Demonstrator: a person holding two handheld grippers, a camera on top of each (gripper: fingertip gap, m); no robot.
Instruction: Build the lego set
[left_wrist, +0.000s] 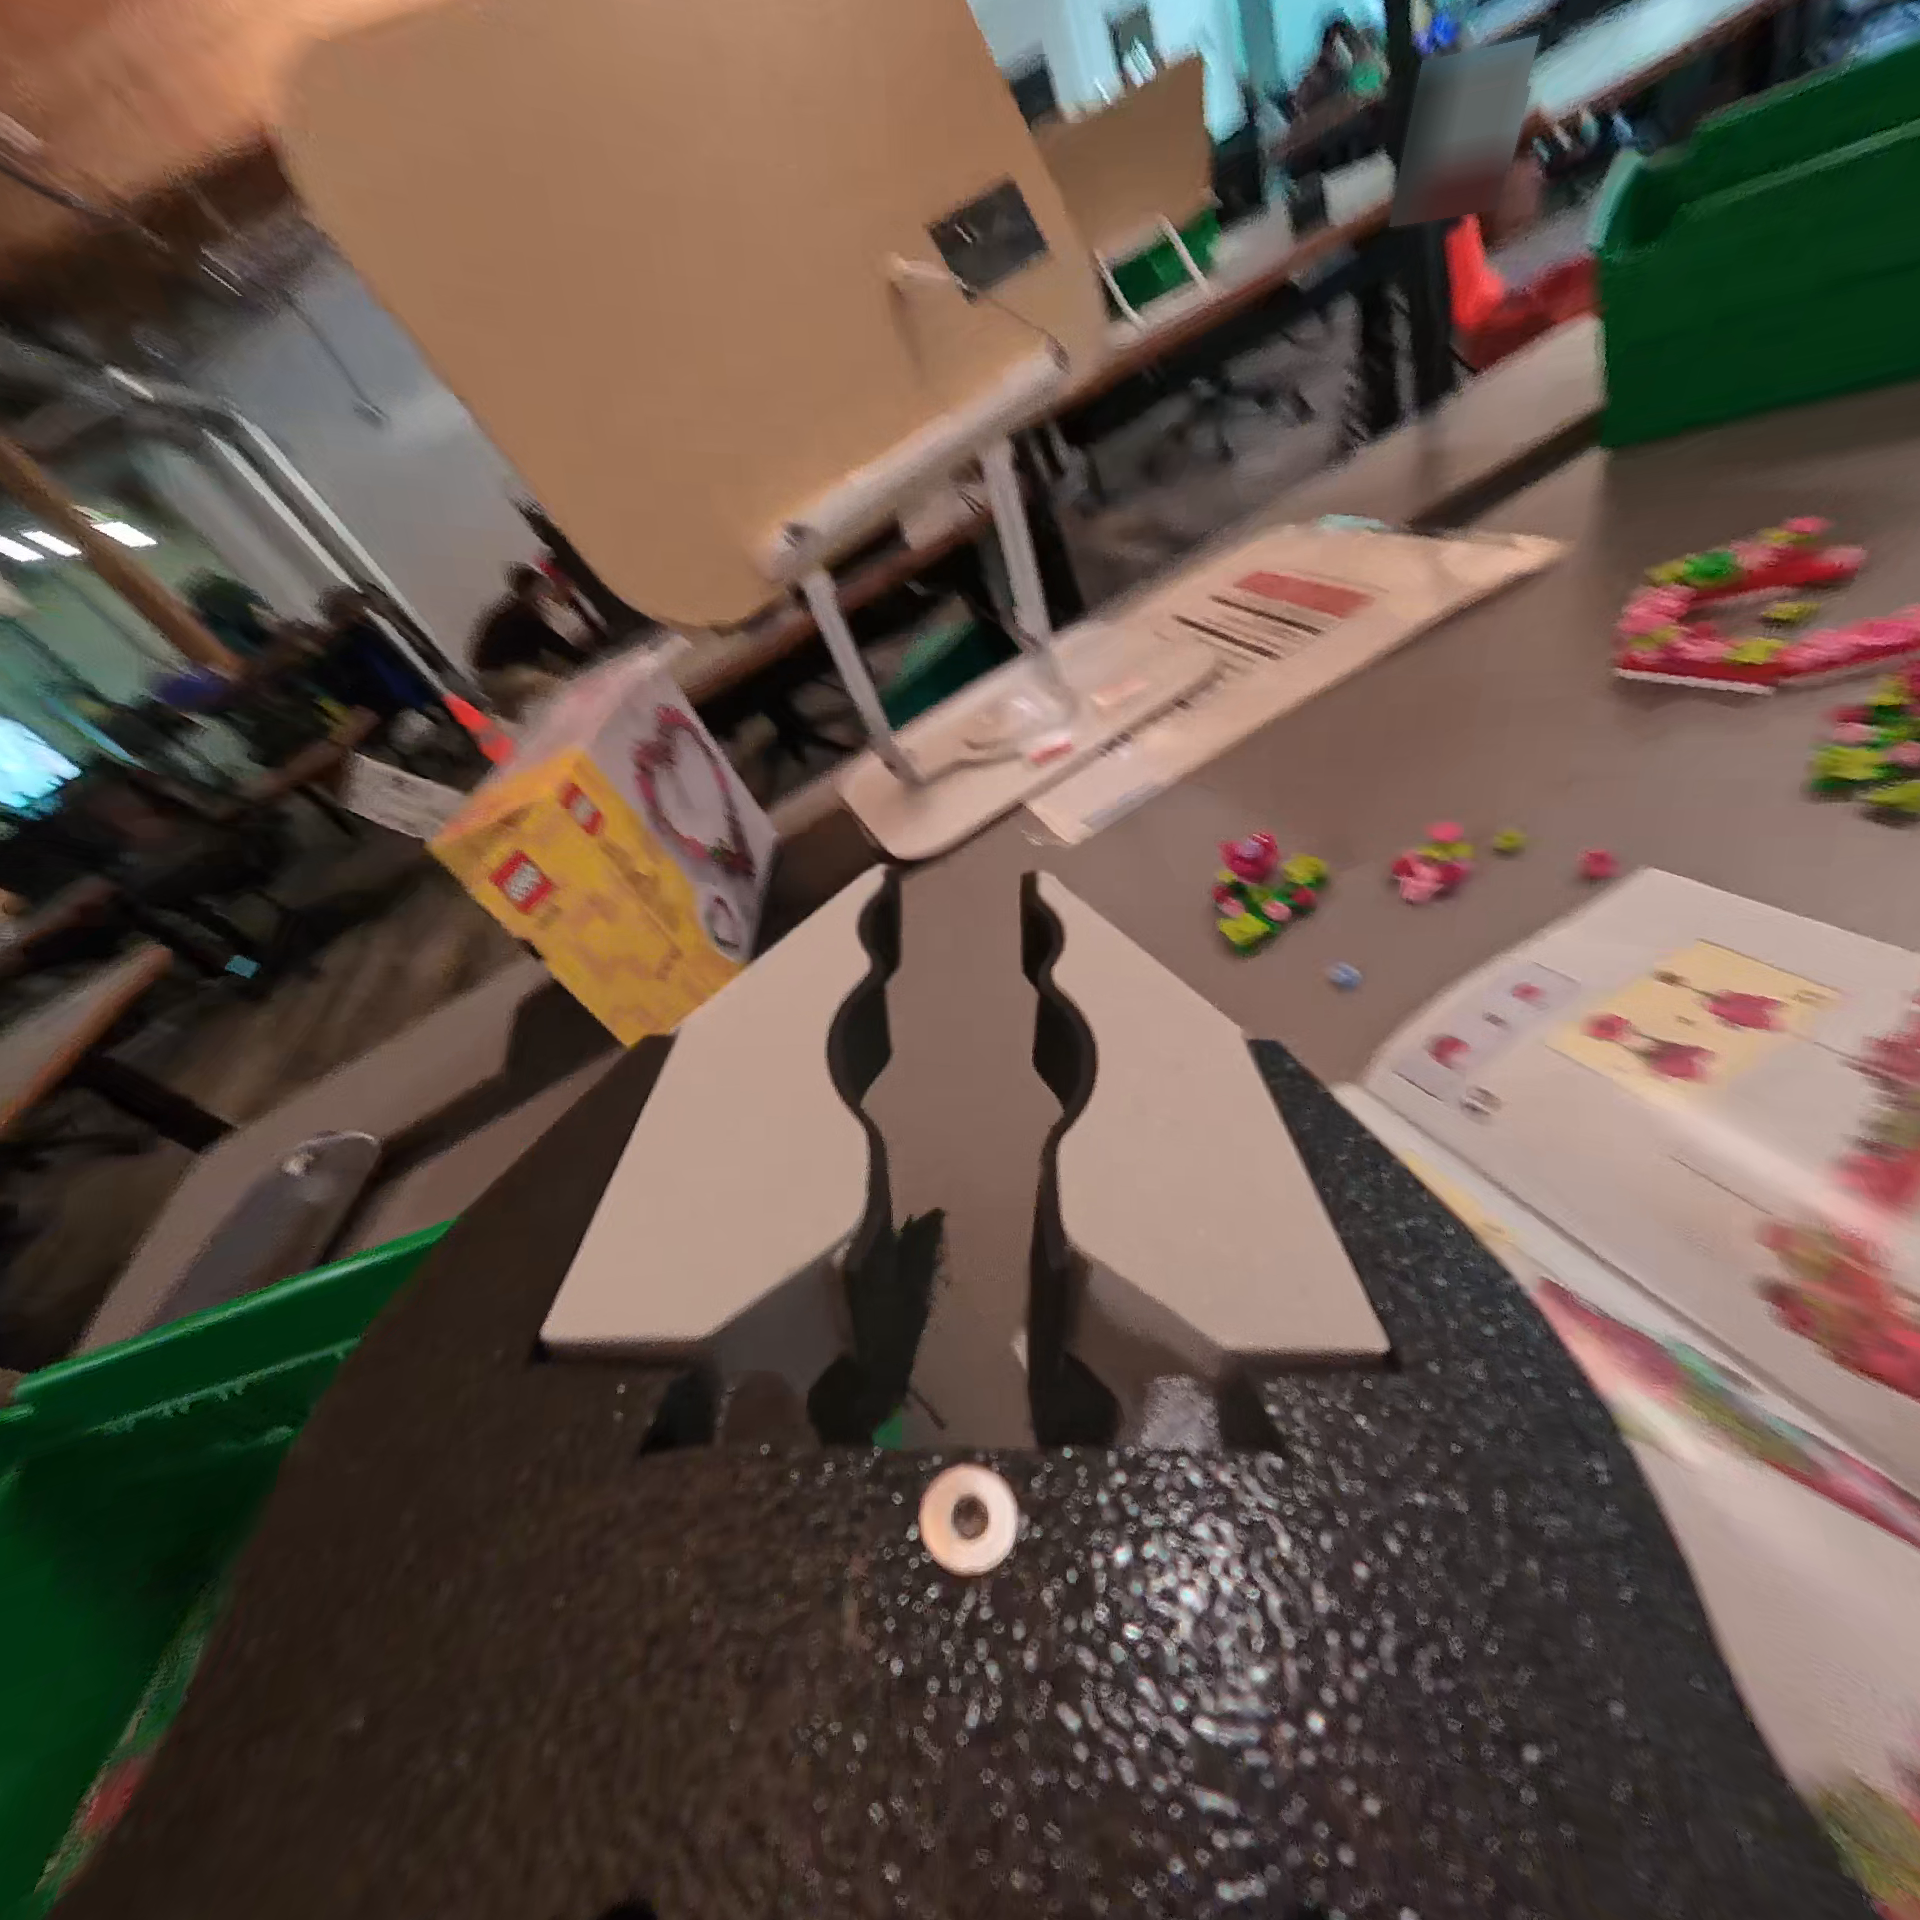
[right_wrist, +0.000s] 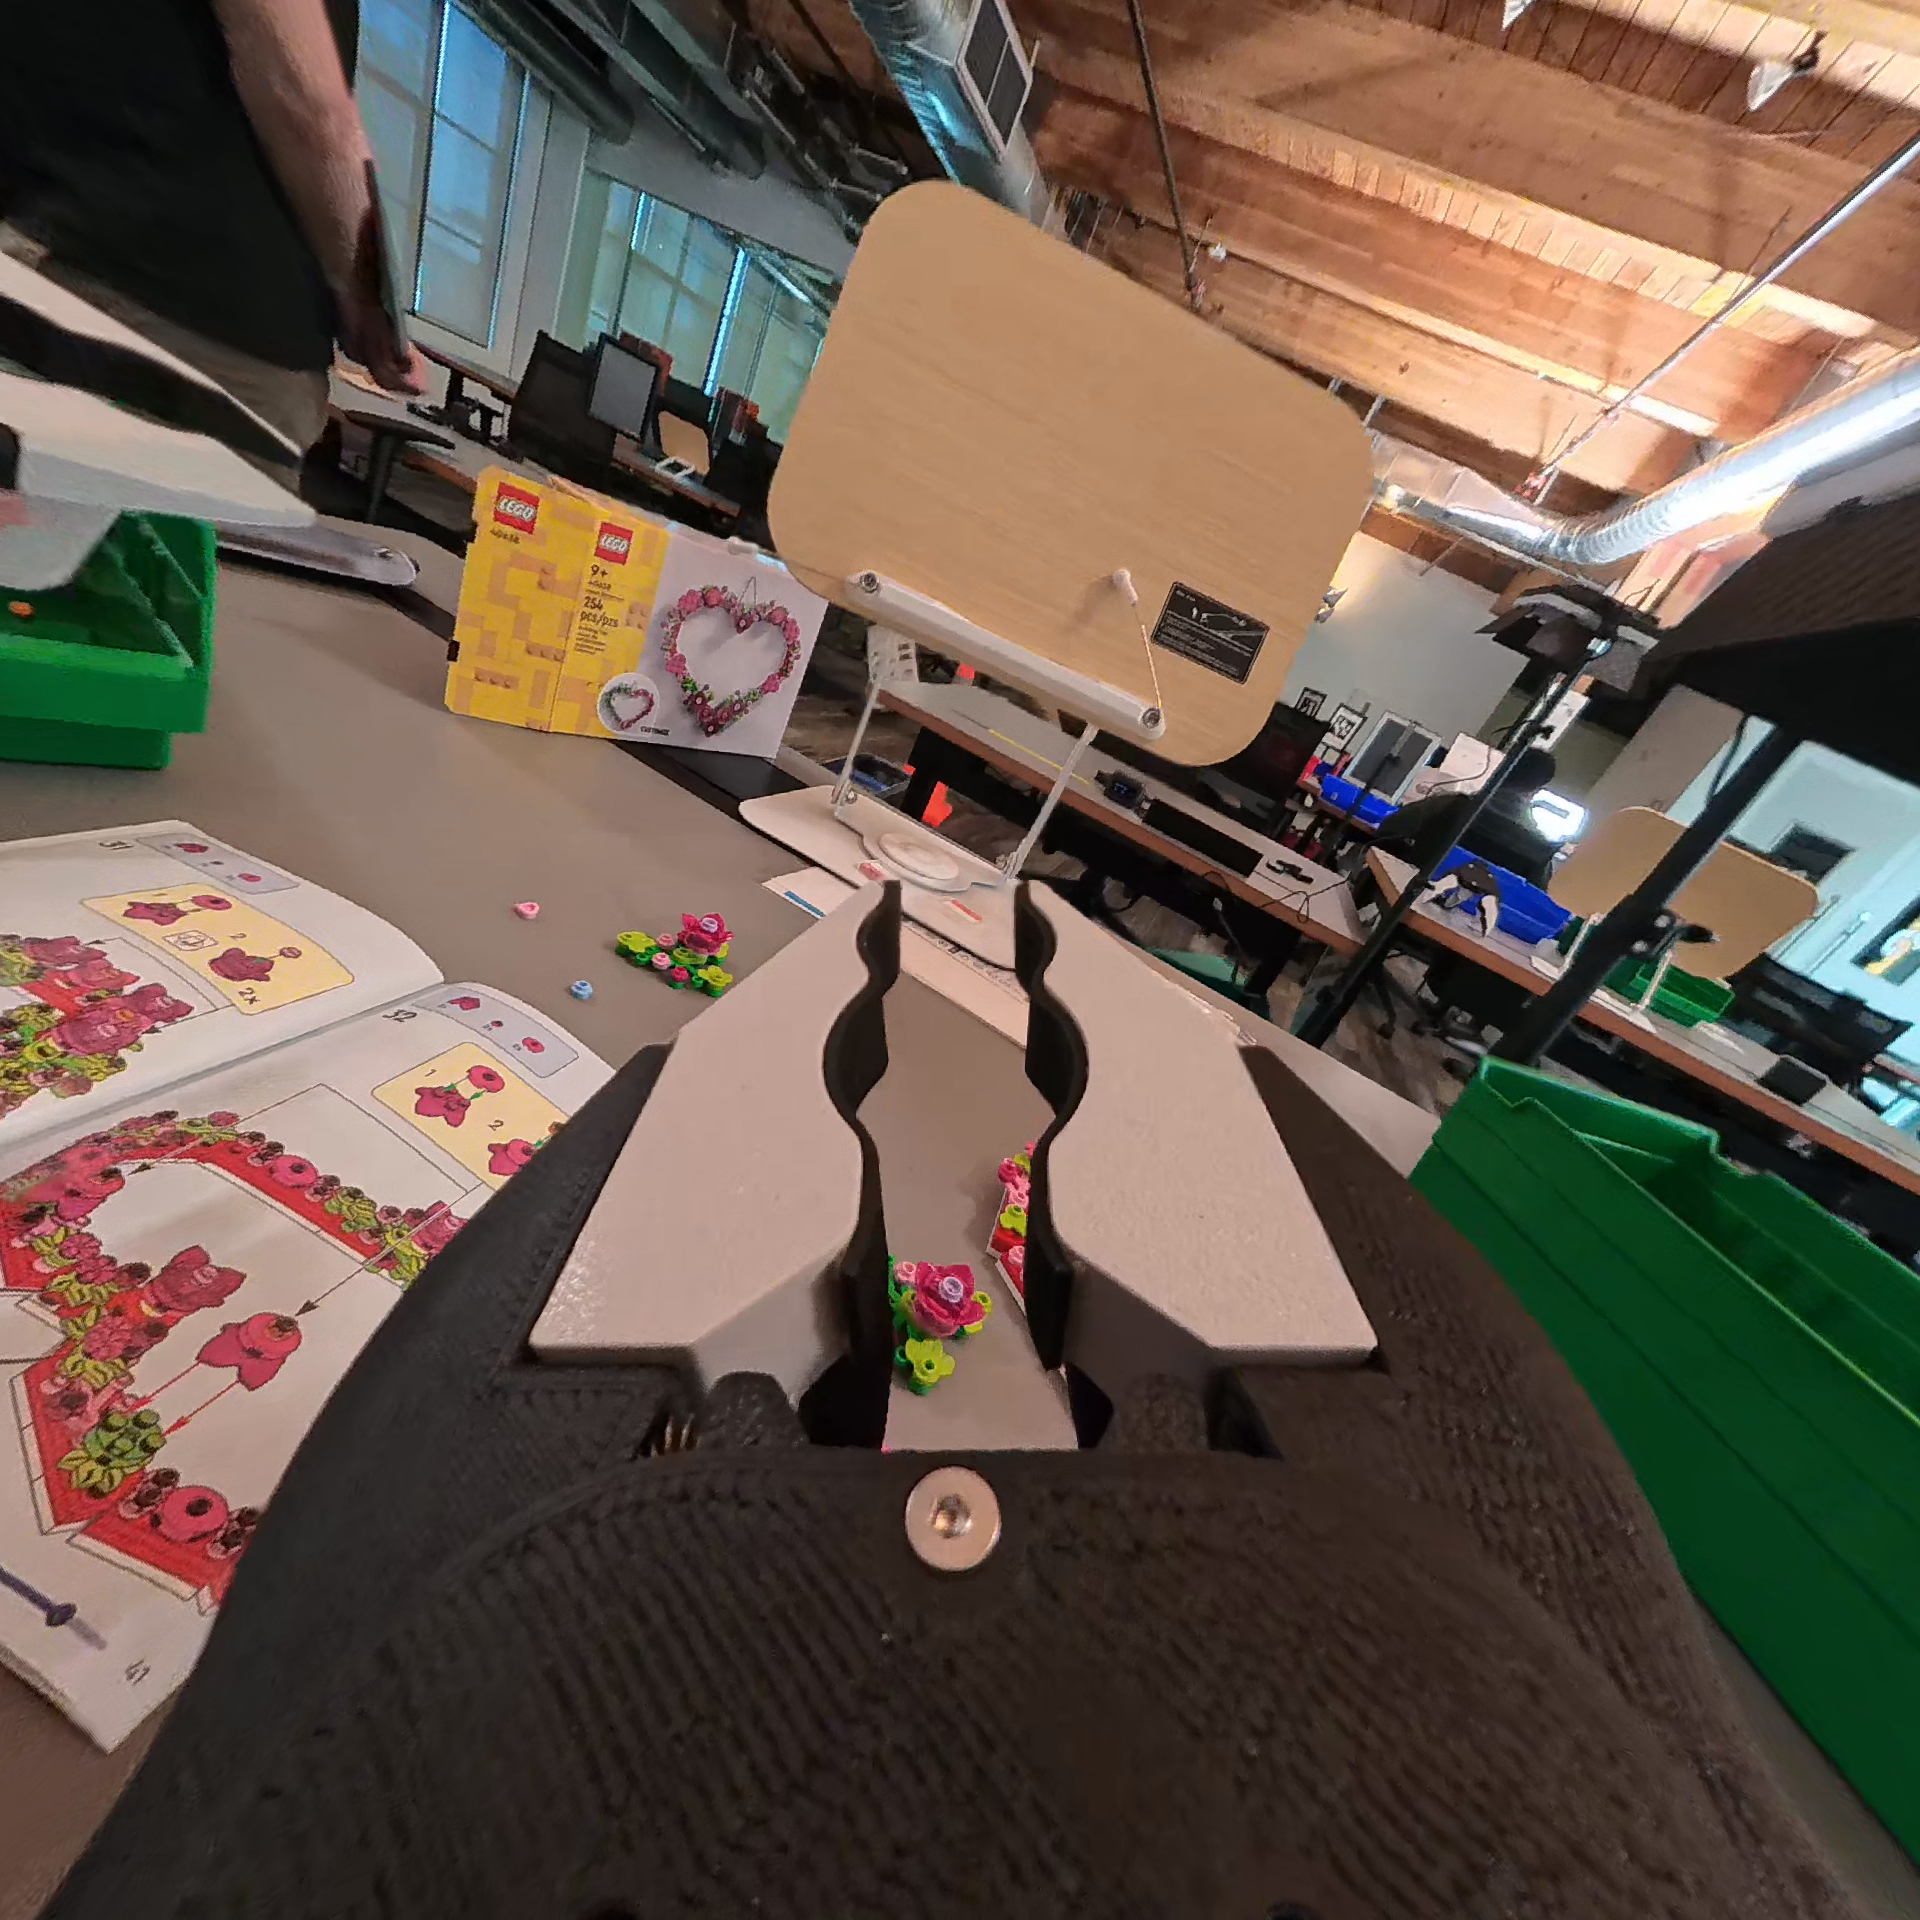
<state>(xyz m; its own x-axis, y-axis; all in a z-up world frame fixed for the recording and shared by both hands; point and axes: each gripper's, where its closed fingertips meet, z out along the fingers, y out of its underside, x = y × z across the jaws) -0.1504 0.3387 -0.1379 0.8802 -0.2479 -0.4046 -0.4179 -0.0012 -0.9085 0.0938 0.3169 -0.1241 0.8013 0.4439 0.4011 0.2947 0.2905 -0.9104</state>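
A: Where do the lego pieces sit?

B: In the left wrist view, a partly built heart-shaped frame (left_wrist: 1756, 613) of pink, red and lime bricks lies at the right edge of the frame on the grey table (left_wrist: 1455, 748). Small flower clusters (left_wrist: 1262, 888) lie near mid-frame, just past the fingertips. In the right wrist view, one pink flower cluster (right_wrist: 935, 1314) shows low in the gap between the fingers, on the table below them.

A: And the tongs?

B: The left gripper (left_wrist: 961, 883) has its jaws apart, nothing between them. The right gripper (right_wrist: 956, 894) is parted too, and I see no contact with the flower under it.

A: What lies around?

B: An open instruction booklet (right_wrist: 260, 1195) fills the left of the right view. The yellow set box (right_wrist: 613, 623) stands at upper centre-left, beside a wooden book stand (right_wrist: 1060, 468) on a white base. Green bins (right_wrist: 1714, 1351) sit at lower right, another green bin (right_wrist: 104, 665) at the left edge. A person (right_wrist: 156, 187) stands at upper left.
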